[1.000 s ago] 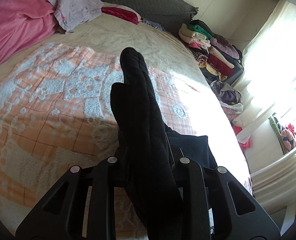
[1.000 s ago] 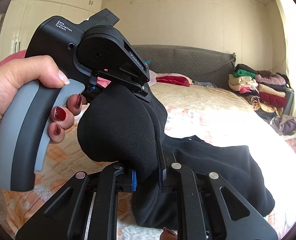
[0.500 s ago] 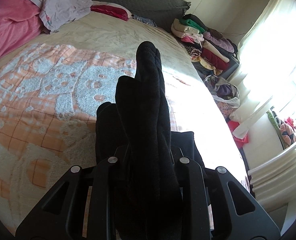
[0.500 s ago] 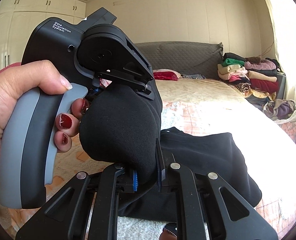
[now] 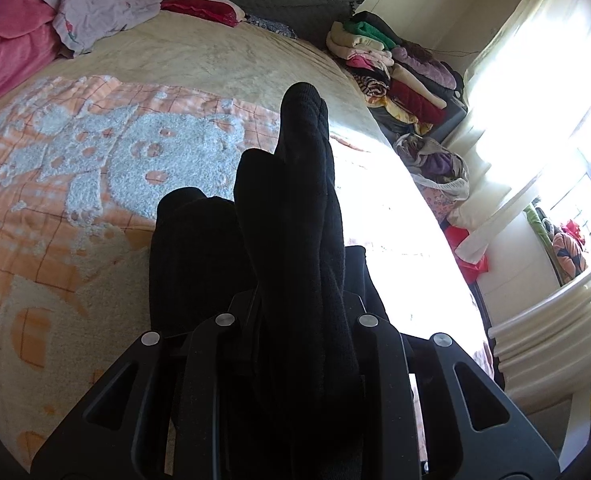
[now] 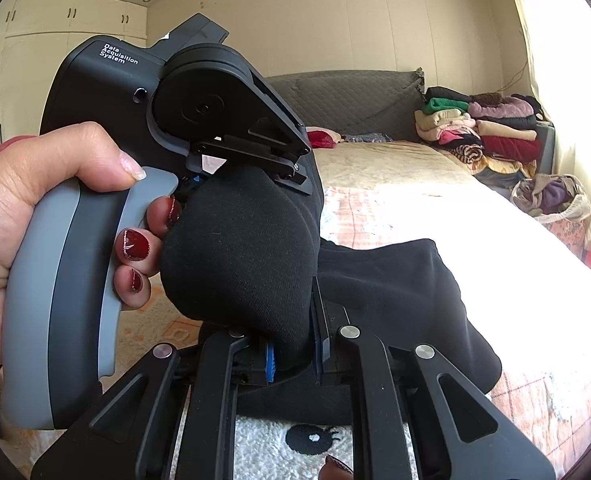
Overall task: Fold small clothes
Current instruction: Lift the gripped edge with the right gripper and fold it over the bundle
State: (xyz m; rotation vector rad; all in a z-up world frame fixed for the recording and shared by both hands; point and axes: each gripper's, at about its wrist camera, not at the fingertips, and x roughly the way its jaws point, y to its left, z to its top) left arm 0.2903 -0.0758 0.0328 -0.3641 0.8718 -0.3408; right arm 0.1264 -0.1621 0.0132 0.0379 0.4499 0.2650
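Left wrist view: my left tool [image 5: 295, 312] stays clamped on a bunched fold of the soft black knit garment [image 5: 295, 208], and the bed's orange-and-white fleece blanket [image 5: 95, 160] has slid past beneath it over the last second. My right tool [image 6: 293, 356] grips another fold, its jaws nearly closed. The garment's free end trails onto the bed near its right edge. Both tools have carried the fold sideways together, so I judge it about ready to lay down.
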